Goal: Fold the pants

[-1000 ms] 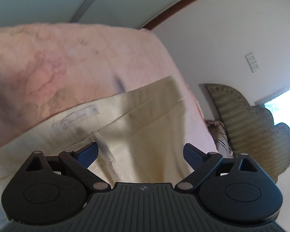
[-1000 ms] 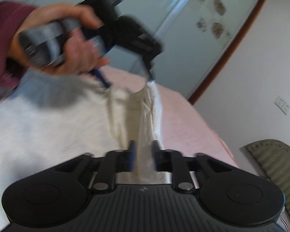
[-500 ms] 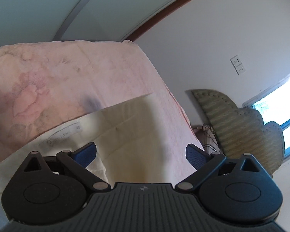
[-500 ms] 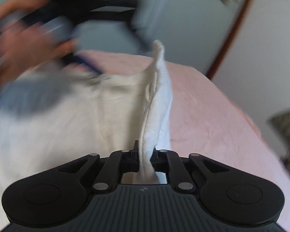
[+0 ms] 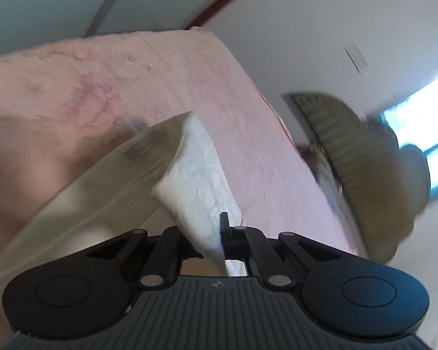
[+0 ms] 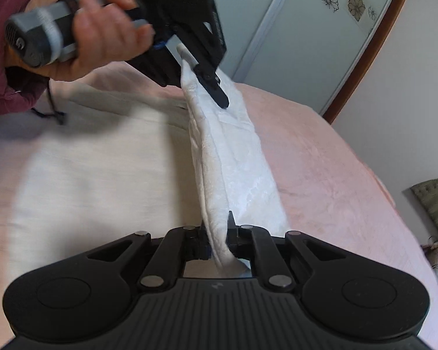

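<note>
1. Pink bedding (image 6: 321,157) is spread under cream pants (image 6: 87,169).
2. One raised pants edge is pinched between both tools.
3. Left gripper (image 5: 216,233) and right gripper (image 6: 217,230) are clenched on it.

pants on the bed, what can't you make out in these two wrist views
- Pants: the leg ends run off the left edge of both views.
- Left gripper fingertips, right wrist view: sunk in the cloth, so the pinch itself is hidden.
- Right gripper, left wrist view: out of frame.
- Green cushion, left wrist view: motion blur smears it.
- Wall plate: too small and blurred.
</note>
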### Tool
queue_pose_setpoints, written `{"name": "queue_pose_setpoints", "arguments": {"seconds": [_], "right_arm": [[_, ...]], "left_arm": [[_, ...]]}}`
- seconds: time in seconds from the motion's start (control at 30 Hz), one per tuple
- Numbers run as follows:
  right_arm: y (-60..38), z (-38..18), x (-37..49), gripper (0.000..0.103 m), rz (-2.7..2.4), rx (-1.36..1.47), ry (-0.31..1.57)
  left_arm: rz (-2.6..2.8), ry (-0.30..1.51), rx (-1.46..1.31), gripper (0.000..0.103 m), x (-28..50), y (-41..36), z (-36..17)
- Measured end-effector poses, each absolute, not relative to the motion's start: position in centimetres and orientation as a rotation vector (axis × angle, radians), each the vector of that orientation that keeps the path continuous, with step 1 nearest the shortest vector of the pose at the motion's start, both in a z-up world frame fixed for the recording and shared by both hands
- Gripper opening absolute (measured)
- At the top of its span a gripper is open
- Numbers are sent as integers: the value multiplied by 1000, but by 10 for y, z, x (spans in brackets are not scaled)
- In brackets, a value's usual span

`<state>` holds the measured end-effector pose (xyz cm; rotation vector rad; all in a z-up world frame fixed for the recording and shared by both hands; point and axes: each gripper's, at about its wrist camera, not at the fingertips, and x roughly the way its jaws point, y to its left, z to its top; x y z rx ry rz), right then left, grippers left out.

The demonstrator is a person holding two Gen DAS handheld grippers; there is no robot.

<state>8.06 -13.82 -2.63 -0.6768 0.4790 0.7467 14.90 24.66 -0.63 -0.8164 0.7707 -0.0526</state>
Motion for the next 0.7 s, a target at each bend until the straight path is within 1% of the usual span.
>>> {"name": "queue_pose_setpoints", "arguments": {"seconds": [0.1, 0.2, 0.27, 0.4, 0.47, 0.53, 0.6, 0.63, 0.67, 0.7], "right_arm": [[-138, -25, 37, 7, 771, -700, 475], [-126, -42, 6, 7, 789, -747, 477], [-119, -50, -4, 7, 815, -722, 504], [-107, -63, -13, 7, 777, -735, 493], [-111, -61, -12, 7, 765, -682, 502], [-116, -64, -13, 8, 746, -649, 497], [-116, -69, -17, 10, 717, -639, 484], [-115, -68, -21, 11, 698, -652, 482], [-114, -67, -25, 13, 679, -673, 481], [-115, -64, -29, 17, 658, -694, 483]], "left_arm": [[-59, 802, -689, 5, 116, 244, -8], [-23, 822, -607, 5, 90, 243, -19], [6, 824, -602, 6, 80, 245, -28], [28, 808, -593, 7, 70, 249, -35], [44, 782, -527, 13, 67, 242, -31], [65, 786, -457, 24, 67, 234, -30], [77, 779, -438, 24, 66, 232, -28], [82, 775, -431, 29, 64, 230, -26], [95, 769, -416, 36, 64, 229, -24], [115, 760, -397, 37, 62, 229, -22]]}}
